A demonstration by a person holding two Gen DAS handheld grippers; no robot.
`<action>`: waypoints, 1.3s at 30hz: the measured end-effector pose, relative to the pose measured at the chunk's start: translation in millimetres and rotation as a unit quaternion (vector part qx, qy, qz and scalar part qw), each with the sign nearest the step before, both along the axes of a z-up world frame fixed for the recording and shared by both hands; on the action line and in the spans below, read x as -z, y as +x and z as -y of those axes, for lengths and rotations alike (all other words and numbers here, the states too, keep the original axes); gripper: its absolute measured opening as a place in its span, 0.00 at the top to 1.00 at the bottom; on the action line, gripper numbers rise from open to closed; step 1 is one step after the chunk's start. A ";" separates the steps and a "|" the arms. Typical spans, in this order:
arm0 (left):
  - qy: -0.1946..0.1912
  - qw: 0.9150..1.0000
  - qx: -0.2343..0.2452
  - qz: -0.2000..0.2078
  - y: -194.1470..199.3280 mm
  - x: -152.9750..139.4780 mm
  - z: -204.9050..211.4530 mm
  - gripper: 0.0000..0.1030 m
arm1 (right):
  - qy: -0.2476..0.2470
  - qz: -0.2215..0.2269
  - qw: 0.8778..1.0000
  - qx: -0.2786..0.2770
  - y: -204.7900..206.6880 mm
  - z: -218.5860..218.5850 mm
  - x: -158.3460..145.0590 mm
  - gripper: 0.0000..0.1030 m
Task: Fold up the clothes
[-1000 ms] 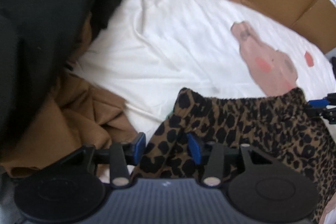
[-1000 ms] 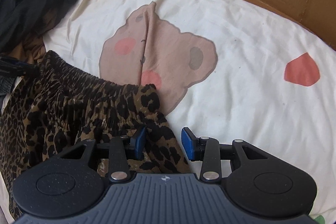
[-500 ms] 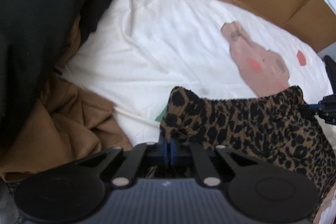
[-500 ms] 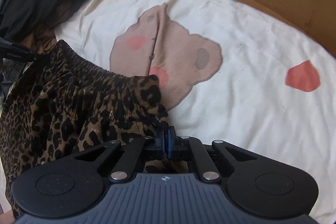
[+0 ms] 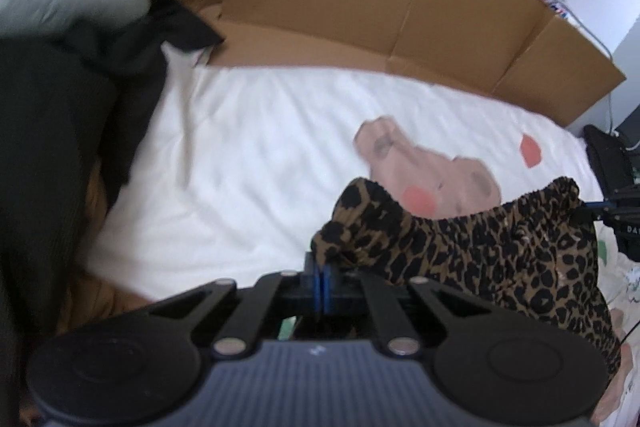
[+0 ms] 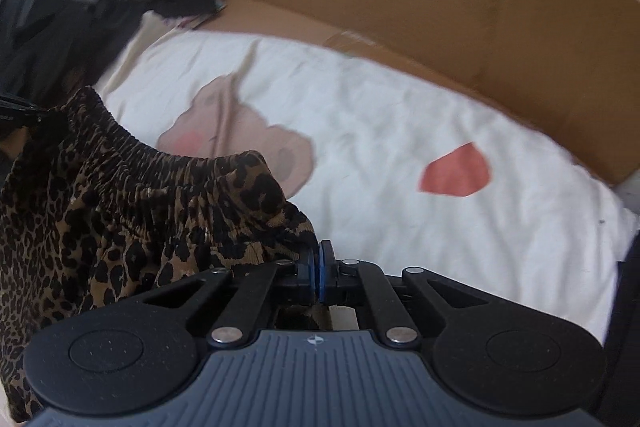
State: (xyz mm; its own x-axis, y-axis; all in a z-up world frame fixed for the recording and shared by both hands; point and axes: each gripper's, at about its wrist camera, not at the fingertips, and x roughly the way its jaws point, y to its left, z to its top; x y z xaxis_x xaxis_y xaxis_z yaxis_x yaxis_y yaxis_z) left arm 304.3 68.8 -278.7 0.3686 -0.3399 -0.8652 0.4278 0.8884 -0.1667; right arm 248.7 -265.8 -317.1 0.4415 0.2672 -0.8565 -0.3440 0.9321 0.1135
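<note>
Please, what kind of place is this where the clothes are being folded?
Most likely a bedroom at home. The work surface looks like a bed with a white printed sheet; flattened cardboard stands along its far edge, and dark clothes are heaped beside the leopard-print garment.

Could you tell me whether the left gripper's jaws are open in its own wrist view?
No, the left gripper is clamped shut on the leopard-print garment.
</note>
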 end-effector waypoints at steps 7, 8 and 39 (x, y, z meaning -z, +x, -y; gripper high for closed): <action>-0.012 0.999 0.017 0.028 32.2 -10.1 30.2 0.98 | -0.019 0.025 0.999 0.030 28.6 18.9 -18.5 1.00; -0.013 0.999 0.018 0.032 36.9 -11.0 34.5 0.98 | -0.024 0.028 0.999 0.030 33.8 19.3 -20.7 1.00; 0.042 0.998 0.004 0.048 147.4 13.7 89.4 0.87 | -0.087 0.034 0.995 0.035 174.5 28.4 -22.6 0.93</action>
